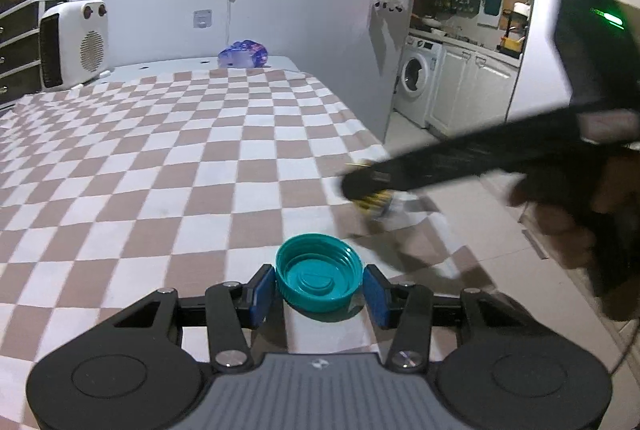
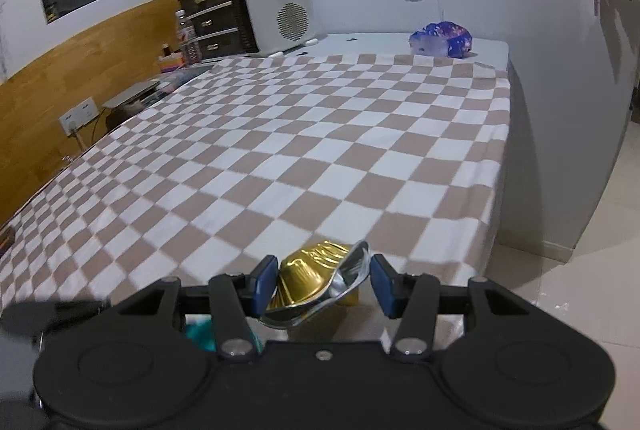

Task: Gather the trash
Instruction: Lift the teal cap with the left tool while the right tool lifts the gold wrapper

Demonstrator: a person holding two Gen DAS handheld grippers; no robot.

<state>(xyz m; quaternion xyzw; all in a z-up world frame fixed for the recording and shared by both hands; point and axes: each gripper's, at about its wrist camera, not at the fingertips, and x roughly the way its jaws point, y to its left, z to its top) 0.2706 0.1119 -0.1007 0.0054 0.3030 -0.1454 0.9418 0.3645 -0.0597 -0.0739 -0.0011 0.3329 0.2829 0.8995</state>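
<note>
A teal plastic cap lies upside down at the near right of the checkered tablecloth, and my left gripper is shut on it, a blue pad against each side. A crumpled gold foil cup with a silver lining sits between the blue pads of my right gripper, which is shut on it. The left wrist view shows the right gripper blurred, coming in from the right near the table's right edge with the gold cup under it. A sliver of the teal cap shows below the right gripper's body.
A white fan heater stands at the far left of the table and a blue-purple wrapped packet at the far end. The table's right edge drops to a tiled floor. A washing machine stands in the kitchen beyond.
</note>
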